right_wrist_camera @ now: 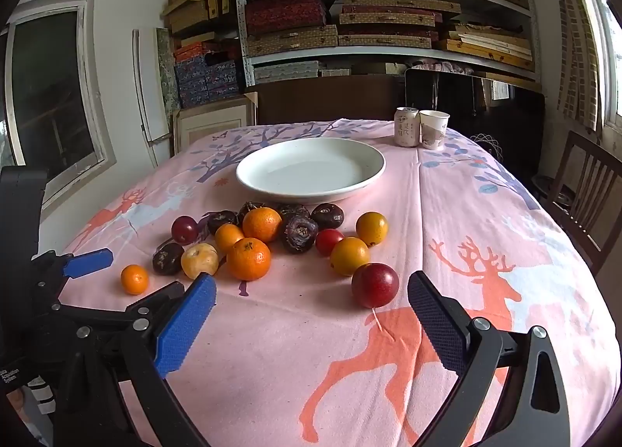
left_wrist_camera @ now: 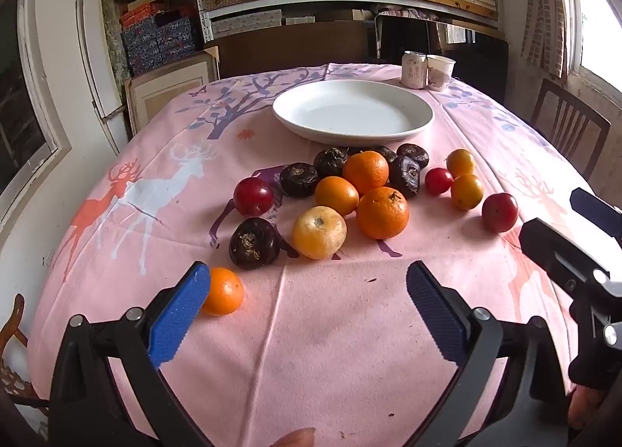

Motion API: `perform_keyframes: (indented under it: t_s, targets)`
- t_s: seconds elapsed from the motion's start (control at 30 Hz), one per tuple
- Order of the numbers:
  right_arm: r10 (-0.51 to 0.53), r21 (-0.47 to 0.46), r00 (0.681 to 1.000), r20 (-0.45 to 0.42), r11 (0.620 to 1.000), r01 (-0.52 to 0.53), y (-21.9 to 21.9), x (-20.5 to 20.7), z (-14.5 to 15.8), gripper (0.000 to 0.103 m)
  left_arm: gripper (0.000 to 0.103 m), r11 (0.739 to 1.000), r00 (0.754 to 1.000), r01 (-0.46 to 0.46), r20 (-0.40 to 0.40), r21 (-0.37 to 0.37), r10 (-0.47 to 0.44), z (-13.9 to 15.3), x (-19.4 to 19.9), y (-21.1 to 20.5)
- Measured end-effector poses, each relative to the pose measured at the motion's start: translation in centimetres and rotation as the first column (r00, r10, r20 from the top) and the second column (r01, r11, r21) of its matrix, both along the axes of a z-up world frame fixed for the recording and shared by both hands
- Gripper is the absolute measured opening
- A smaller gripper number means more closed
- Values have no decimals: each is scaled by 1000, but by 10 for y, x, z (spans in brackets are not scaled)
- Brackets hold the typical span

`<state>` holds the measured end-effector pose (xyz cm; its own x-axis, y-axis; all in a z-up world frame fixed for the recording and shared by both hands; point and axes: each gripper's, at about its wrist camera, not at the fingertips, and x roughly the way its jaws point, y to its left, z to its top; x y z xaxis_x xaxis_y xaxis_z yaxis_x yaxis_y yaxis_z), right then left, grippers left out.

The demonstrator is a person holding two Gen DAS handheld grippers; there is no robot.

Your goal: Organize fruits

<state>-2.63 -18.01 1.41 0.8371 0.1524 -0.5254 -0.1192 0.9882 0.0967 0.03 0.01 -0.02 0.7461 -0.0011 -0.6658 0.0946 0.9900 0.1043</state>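
A: Zero fruits on the white plate [right_wrist_camera: 248, 175] so far, it sits bare at the far side of the desk [right_wrist_camera: 486, 252], so by my reading this sorting job hasn't started.

B: Agreed. Everything lies loose on the pink cloth just in front of the plate: oranges, dark brown fruits, red ones, a couple of yellow ones, all in one mixed heap.

A: And the left tongs [left_wrist_camera: 307, 311]?

B: Spread wide, nothing between them, hovering over bare cloth on the near side of the heap. One small orange [left_wrist_camera: 225, 291] sits apart from the pile, farthest from the plate, just beside the blue left finger [left_wrist_camera: 179, 315], but I can't tell if it touches.

A: Right tongs [right_wrist_camera: 311, 318] look the same to me, gaping open and gripping nothing.

B: Yes, and a red fruit [right_wrist_camera: 375, 283] lies just ahead of them, on the near edge of the heap, toward their dark finger [right_wrist_camera: 435, 318]. That looks like the easiest first pick on that side.

A: The big orange [left_wrist_camera: 383, 212] in the middle of the pile?

B: Pressed against its neighbours, so harder to reach cleanly. I'd clear the stragglers first.

A: Anything else near the plate?

B: A can [right_wrist_camera: 407, 132] and a paper cup [right_wrist_camera: 433, 128], touching each other just behind the plate. Not part of the job, I'd say.

A: So all of it is left to do.
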Motion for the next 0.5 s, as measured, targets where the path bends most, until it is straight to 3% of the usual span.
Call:
perform_keyframes:
  t_s: [0.5]
  targets:
    - [1, -2, 1000, 0, 1000, -1, 1, 0, 0, 100, 99, 1000, 1000, -1, -12, 0, 1, -8, 3, -3]
